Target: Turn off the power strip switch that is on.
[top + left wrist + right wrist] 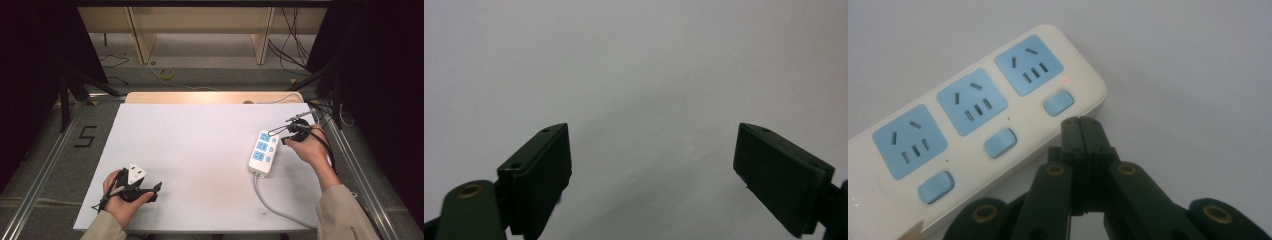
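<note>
Item: white plastic three-socket power strip (968,125) w/ blue switches, on white desk (200,150). Rigid, light, smooth; likely slides when pressed. Grip across long sides. Right gripper (1081,122) jaws pressed together by end switch; left gripper (654,165) jaws spread.

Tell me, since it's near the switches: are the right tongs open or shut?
Shut: the right tongs have jaws pressed together, empty, beside the power strip.

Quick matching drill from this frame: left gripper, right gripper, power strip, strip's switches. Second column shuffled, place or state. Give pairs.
1 left gripper
2 right gripper
3 power strip
4 switches

a white body, three sockets, grey cable
b jaws together, tips by the end switch
c light blue, one per socket
d jaws wide apart over bare table

Pairs: 1-d, 2-b, 3-a, 4-c
</note>
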Available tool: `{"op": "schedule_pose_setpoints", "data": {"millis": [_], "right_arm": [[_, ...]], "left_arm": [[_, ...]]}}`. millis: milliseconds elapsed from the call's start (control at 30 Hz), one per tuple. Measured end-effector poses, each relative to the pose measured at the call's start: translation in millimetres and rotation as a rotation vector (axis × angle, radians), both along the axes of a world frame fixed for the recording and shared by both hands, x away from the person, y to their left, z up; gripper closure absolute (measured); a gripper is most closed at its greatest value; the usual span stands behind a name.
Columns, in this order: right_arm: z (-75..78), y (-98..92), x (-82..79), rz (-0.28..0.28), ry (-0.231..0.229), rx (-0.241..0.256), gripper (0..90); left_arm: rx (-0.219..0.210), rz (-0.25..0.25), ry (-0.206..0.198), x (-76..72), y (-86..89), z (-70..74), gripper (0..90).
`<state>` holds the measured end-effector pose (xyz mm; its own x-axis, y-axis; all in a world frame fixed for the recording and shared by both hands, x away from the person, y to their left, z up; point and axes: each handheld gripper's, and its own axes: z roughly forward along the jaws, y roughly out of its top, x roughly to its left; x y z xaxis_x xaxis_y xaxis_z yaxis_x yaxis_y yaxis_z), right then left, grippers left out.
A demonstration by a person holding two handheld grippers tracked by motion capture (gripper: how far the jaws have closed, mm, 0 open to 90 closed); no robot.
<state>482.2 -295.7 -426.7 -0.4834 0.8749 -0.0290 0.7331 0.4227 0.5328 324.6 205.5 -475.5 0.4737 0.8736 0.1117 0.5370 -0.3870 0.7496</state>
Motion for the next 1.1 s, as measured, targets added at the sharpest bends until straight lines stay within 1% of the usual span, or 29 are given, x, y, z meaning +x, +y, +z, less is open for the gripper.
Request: {"op": "schedule_pose_setpoints", "data": {"millis": [333,700,867,1100], "right_arm": [[-3.8,5.1,10.2,-0.001,0.016,-0.006,90.0],[-3.2,14.1,20.5,0.007,0.024,-0.013,90.0],[-3.7,18.1,25.2,0.006,0.035,-0.011,90.0],[-4.7,24.4,29.4,0.014,0.045,-0.029,90.0]], "left_arm": [[0.000,-0.003,0.000,0.3,-0.1,-0.1,15.2],[-0.002,-0.003,0.000,0.4,-0.3,-0.2,15.2],[-0.001,-0.004,0.000,0.4,0.0,-0.2,15.2],[-0.003,-0.005,0.000,0.6,-0.4,-0.3,15.2]]}}
